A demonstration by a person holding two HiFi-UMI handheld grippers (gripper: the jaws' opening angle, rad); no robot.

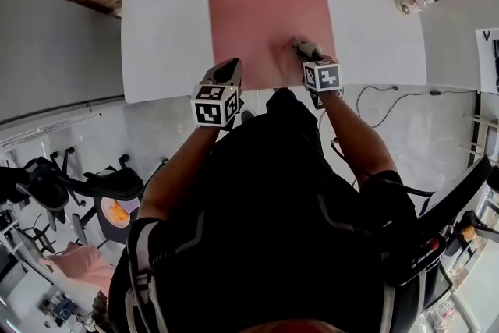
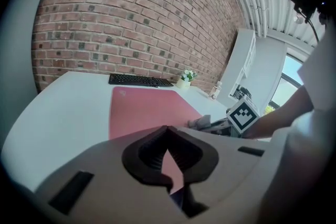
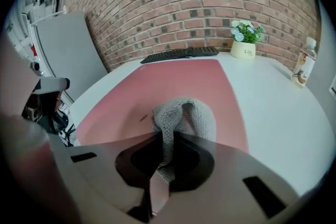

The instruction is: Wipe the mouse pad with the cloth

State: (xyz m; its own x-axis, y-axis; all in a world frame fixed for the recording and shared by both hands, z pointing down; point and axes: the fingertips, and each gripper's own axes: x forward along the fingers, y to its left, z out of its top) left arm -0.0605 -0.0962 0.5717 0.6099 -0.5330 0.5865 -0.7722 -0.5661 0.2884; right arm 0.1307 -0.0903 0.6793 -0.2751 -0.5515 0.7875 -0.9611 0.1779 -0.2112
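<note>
Bright, even indoor light with only soft shadows leaves the white table [image 1: 164,27] nearly washed out, and daylight glares from a window [image 2: 296,73] at 3 o'clock in the left gripper view. All views are fisheye, bowing straight lines and darkening at the rims. In both gripper views the foreground at 6 o'clock is blurred, while the cloth [image 3: 184,118] and brick wall [image 3: 184,2] stay sharp.
</note>
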